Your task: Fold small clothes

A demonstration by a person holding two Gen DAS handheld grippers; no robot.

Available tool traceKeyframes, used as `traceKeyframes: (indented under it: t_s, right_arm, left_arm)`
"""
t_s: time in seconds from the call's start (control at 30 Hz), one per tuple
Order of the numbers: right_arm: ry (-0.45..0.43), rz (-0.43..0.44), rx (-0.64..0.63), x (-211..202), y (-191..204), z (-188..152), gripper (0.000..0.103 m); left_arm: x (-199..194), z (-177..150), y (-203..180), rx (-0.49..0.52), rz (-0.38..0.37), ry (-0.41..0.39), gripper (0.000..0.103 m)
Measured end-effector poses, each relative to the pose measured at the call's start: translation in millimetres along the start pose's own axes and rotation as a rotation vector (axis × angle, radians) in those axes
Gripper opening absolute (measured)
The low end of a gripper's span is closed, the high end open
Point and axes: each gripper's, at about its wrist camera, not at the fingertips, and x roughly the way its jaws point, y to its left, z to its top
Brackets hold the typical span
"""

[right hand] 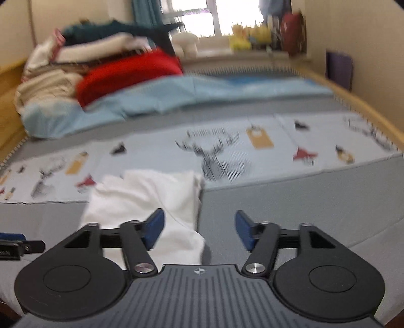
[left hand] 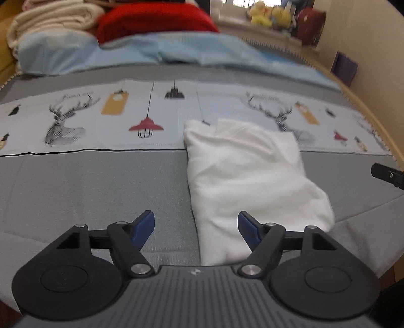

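Observation:
A small white garment lies folded into a narrow oblong on the grey bed cover. My left gripper hovers above its near left corner, jaws wide apart, nothing between the blue pads. In the right wrist view the same white garment lies left of centre. My right gripper hangs over its near right edge, open and holding nothing. The tip of the right gripper shows at the right edge of the left wrist view; the tip of the left gripper shows at the left edge of the right wrist view.
A printed strip with deer and lamps crosses the bed behind the garment. Farther back lie a light blue sheet, a red cushion and piled cream blankets. A wooden bed rail curves along the right. Toys stand on the windowsill.

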Motion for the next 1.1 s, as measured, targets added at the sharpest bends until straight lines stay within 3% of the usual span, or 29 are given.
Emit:
traceKeyframes:
  t_s: [0.07, 0.13, 0.2, 0.33, 0.4, 0.53, 0.67, 1.1]
  right_arm:
    - [-0.038, 0.001, -0.005, -20, 5, -6, 0.087]
    - [-0.063, 0.020, 0.006, -36, 8, -17, 0.089]
    - [-0.060, 0.031, 0.029, -47, 10, -25, 0.090]
    - [-0.022, 0.026, 0.029, -50, 25, -37, 0.092]
    - [0.011, 0.028, -0.014, -44, 38, -42, 0.092]
    - [0.043, 0.026, -0.097, -31, 56, -48, 0.092]
    - [0.094, 0.033, -0.080, -20, 62, -51, 0.092]
    - [0.132, 0.033, -0.054, -5, 59, -53, 0.092]
  left_arm:
    - [-15, -7, -2, -0.025, -0.010, -0.017, 0.079]
    - [-32, -15, -6, -0.039, -0.016, -0.064, 0.079]
    - [-45, -26, -13, -0.036, -0.001, -0.099, 0.079]
    - [-55, -48, -26, -0.044, 0.026, -0.090, 0.079]
    - [-54, -54, -30, -0.021, 0.025, -0.076, 0.079]
    - [-39, -51, -30, 0.008, 0.095, -0.080, 0.079]
    - [-23, -53, -27, -0.010, 0.067, -0.033, 0.079]
    - [-13, -50, -32, -0.002, 0.052, -0.047, 0.079]
